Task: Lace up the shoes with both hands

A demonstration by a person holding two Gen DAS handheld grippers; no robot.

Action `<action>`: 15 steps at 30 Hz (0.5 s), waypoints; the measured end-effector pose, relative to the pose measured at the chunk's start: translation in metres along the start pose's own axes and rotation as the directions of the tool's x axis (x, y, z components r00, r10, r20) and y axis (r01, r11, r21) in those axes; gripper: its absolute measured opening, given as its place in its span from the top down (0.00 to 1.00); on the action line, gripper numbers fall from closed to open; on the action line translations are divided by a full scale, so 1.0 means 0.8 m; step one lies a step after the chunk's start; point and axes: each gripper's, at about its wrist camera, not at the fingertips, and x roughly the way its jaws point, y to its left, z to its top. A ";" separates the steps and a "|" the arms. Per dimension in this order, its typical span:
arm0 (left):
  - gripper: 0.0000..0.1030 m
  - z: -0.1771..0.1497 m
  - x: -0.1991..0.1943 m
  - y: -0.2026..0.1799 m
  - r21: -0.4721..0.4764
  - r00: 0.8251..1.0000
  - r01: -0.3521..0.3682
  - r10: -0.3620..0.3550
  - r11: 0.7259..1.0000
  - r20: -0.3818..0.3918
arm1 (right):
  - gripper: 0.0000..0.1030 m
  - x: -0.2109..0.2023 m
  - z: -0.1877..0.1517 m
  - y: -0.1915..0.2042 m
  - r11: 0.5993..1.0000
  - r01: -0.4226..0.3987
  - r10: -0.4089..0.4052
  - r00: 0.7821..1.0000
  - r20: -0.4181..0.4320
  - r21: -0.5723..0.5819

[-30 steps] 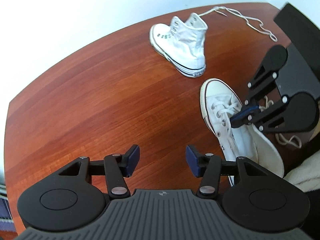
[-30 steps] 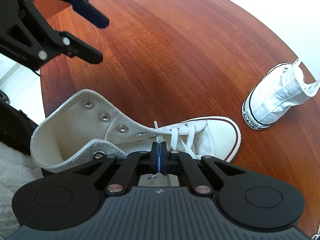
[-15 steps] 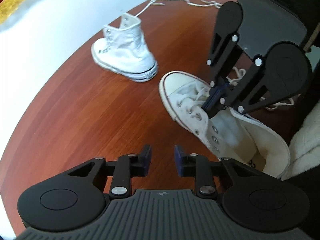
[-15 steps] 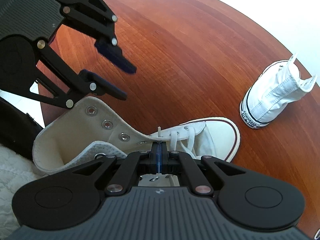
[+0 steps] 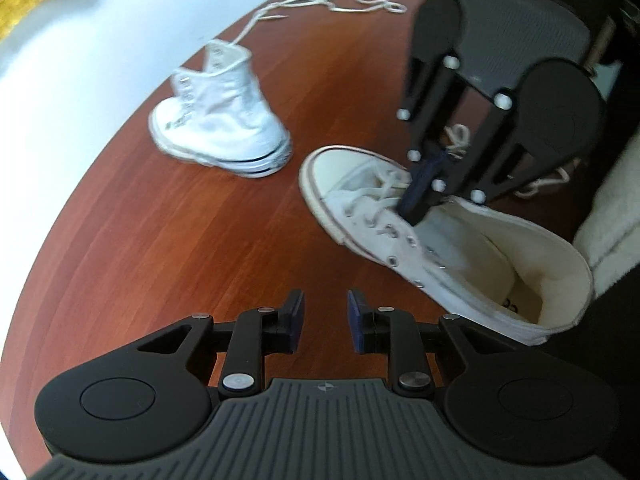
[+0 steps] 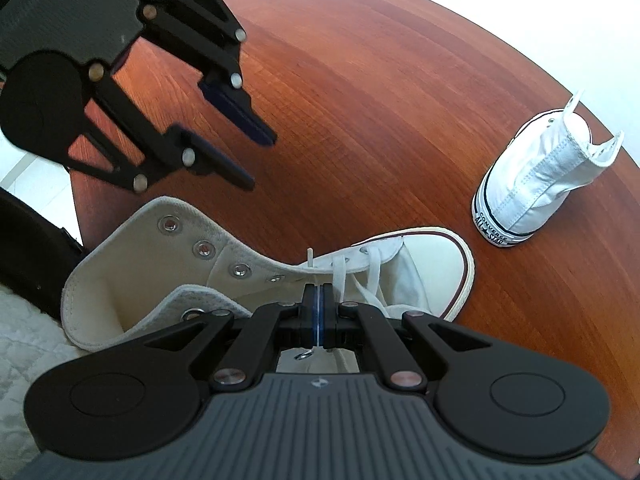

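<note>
My right tool (image 6: 318,312) was clamped on a lace end (image 6: 310,258) over the cream shoe (image 6: 420,268) at lower centre of its view. My left tool (image 5: 325,318) had just been closing, jaws apart and empty, above the desk (image 5: 168,240); the white shoe (image 5: 222,128) stood upper left.

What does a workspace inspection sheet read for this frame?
Surface: round red-brown wooden table, bare around the shoes.
Job's things: cream high-top partly laced, upper eyelets empty; white high-top stands apart, loose lace trailing behind it.
Clutter: nothing seen.
Grippers: right gripper shut on the lace tip over the cream high-top; left gripper open, empty.
Cables: nothing seen.
Surroundings: white floor, pale quilted fabric at the table edge.
</note>
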 end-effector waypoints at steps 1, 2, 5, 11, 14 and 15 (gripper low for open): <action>0.75 0.001 0.002 -0.003 0.018 1.000 0.012 -0.012 1.000 0.005 | 0.99 -0.001 -0.001 0.000 1.000 -0.001 0.001 1.000 0.000 0.001; 0.75 0.001 0.003 -0.004 0.025 1.000 0.016 -0.016 1.000 0.007 | 0.99 0.012 0.005 -0.005 1.000 -0.001 0.001 1.000 0.000 0.001; 0.75 0.006 0.009 -0.008 0.055 0.999 0.040 -0.041 0.998 0.013 | 0.99 0.013 0.005 -0.004 1.000 -0.001 0.001 1.000 0.003 0.001; 0.75 0.016 0.010 -0.009 0.089 0.998 0.049 -0.052 0.995 0.032 | 0.99 0.044 0.024 -0.020 1.000 -0.004 0.004 1.000 0.013 0.008; 0.75 0.023 0.013 -0.014 0.140 0.998 0.052 -0.057 0.989 0.038 | 0.99 0.057 0.034 -0.026 1.000 -0.005 0.005 1.000 0.018 0.012; 0.75 0.025 0.014 -0.017 0.163 0.998 0.048 -0.054 0.985 0.037 | 0.99 0.060 0.035 -0.027 1.000 -0.005 0.005 1.000 0.019 0.011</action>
